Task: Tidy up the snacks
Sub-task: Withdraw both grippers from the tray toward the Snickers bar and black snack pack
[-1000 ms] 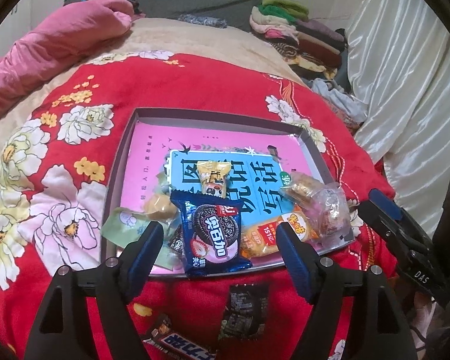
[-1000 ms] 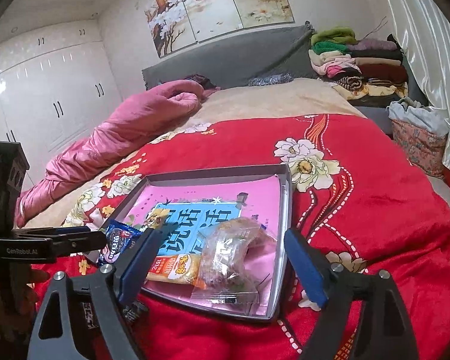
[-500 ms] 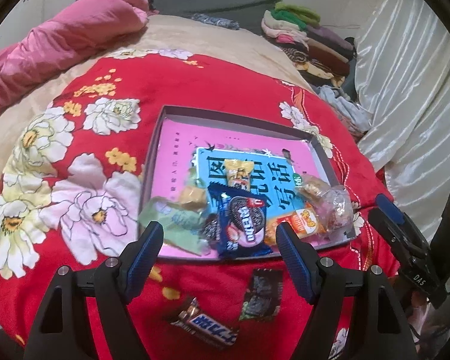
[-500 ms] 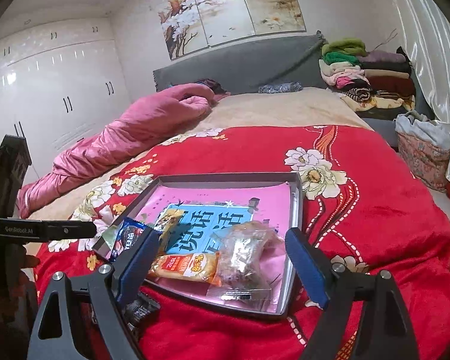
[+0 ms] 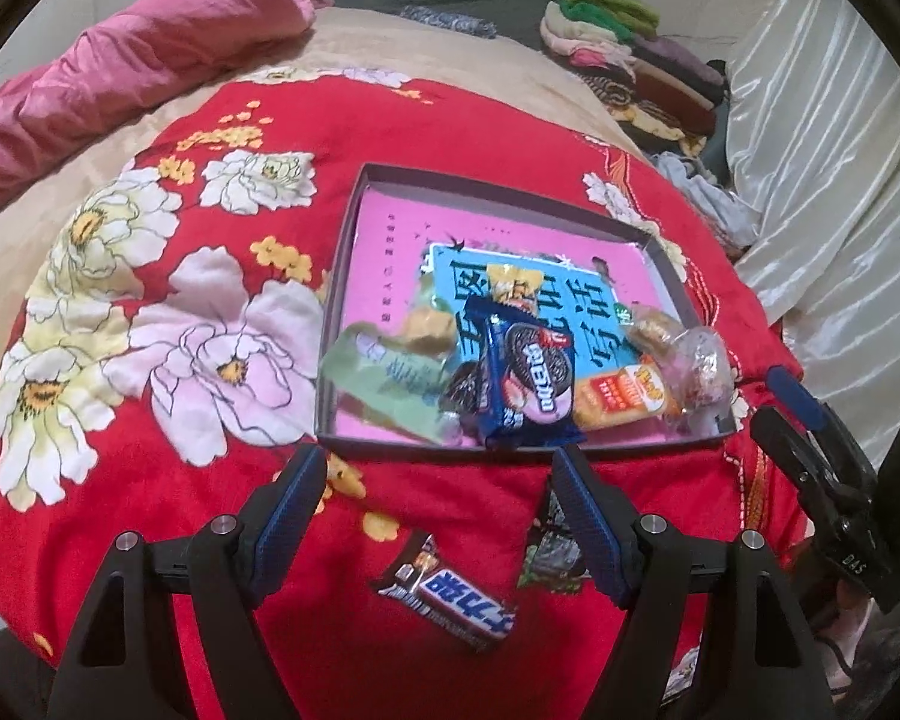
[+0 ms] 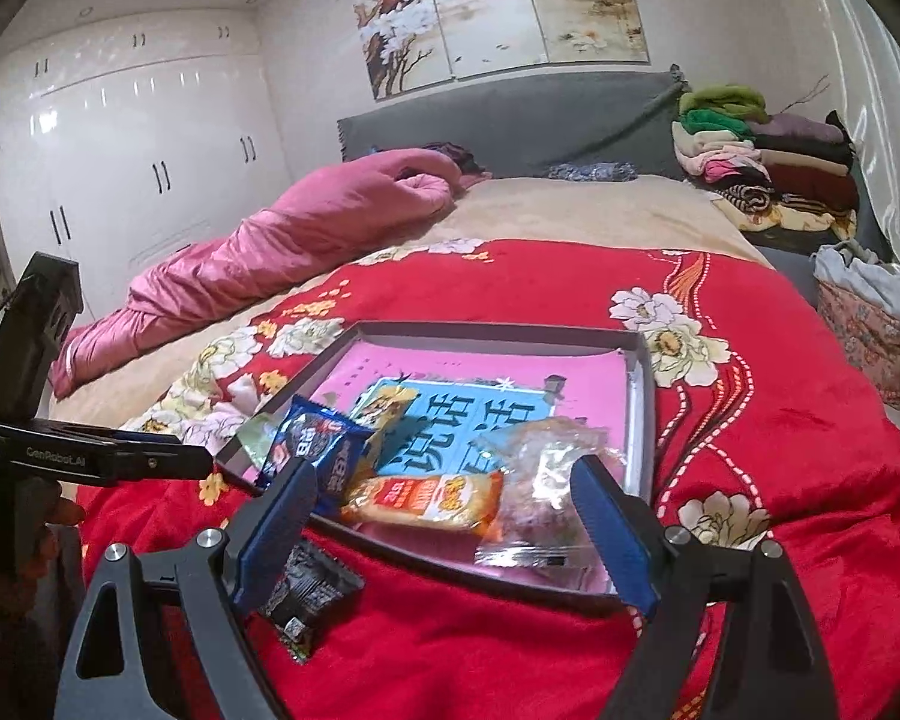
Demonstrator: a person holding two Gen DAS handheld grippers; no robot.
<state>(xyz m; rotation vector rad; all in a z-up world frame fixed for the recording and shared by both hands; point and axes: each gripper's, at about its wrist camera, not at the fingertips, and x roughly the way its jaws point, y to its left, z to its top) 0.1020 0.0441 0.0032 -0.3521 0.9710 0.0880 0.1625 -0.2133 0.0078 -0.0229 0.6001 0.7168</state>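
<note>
A shallow grey box (image 5: pixel 498 192) with a pink and blue liner lies on the red flowered blanket. It holds a blue Oreo pack (image 5: pixel 528 384), an orange cracker pack (image 5: pixel 621 399), a clear bag (image 5: pixel 699 369), a green packet (image 5: pixel 390 381) and small yellow sweets. A Snickers bar (image 5: pixel 450 597) and a dark wrapper (image 5: pixel 549 552) lie on the blanket in front of the box. My left gripper (image 5: pixel 438 516) is open and empty above them. My right gripper (image 6: pixel 444 531) is open and empty at the box's near right corner, over the orange pack (image 6: pixel 432 501) and the dark wrapper (image 6: pixel 306 594).
A pink quilt (image 5: pixel 126 60) lies along the left of the bed. Folded clothes (image 6: pixel 762 168) are stacked at the far right by the grey headboard. White curtains (image 5: pixel 828 180) hang to the right. White wardrobes (image 6: pixel 138 168) stand on the left.
My left gripper has pulled back and to the left from the box, bringing the Snickers bar and dark wrapper fully into view. My right gripper has drawn back slightly. Both stay open.
</note>
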